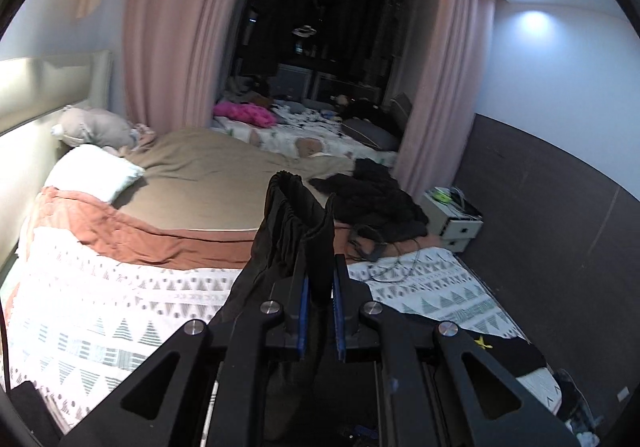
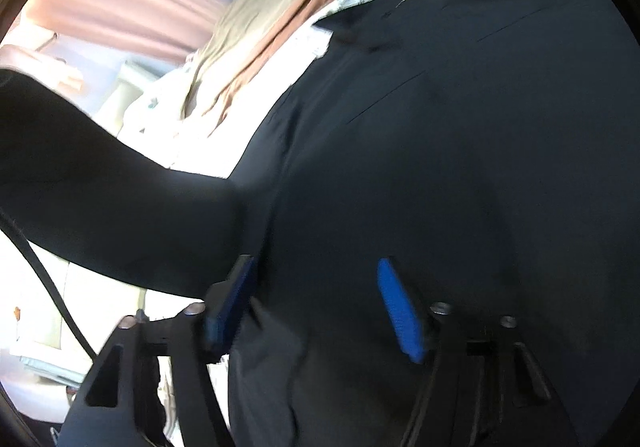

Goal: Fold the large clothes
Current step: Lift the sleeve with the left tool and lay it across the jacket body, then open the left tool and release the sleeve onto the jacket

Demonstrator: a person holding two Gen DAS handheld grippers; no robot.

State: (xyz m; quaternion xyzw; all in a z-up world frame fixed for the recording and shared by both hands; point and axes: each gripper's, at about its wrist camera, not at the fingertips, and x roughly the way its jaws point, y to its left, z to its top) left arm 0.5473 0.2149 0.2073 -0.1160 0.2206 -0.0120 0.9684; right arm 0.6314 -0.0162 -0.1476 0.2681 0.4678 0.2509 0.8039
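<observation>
Left tool (image 1: pixel 319 287): clamped on the gathered waistband of the black trousers (image 1: pixel 294 223), lifted above the bed (image 1: pixel 120 311).
Right tool (image 2: pixel 316 303): jaws apart over black cloth, gripping nothing.
Advice: close on an edge, pull taut, lay flat.
Far: dark clothes heap (image 1: pixel 376 203).

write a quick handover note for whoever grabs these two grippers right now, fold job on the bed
Left gripper: shut on a bunched edge of the black garment, held up above the bed.
Right gripper: jaws apart, black cloth lies between the blue pads but they are not pressing on it.
Things: most of the black garment is spread on the patterned quilt in the right wrist view; a separate pile of dark clothes sits further up the bed.
Done: one edge picked up. No finished fold is visible.
Left: probably get a second hold with the right gripper, then lay the garment flat and fold it; the dark pile looks untouched.
</observation>
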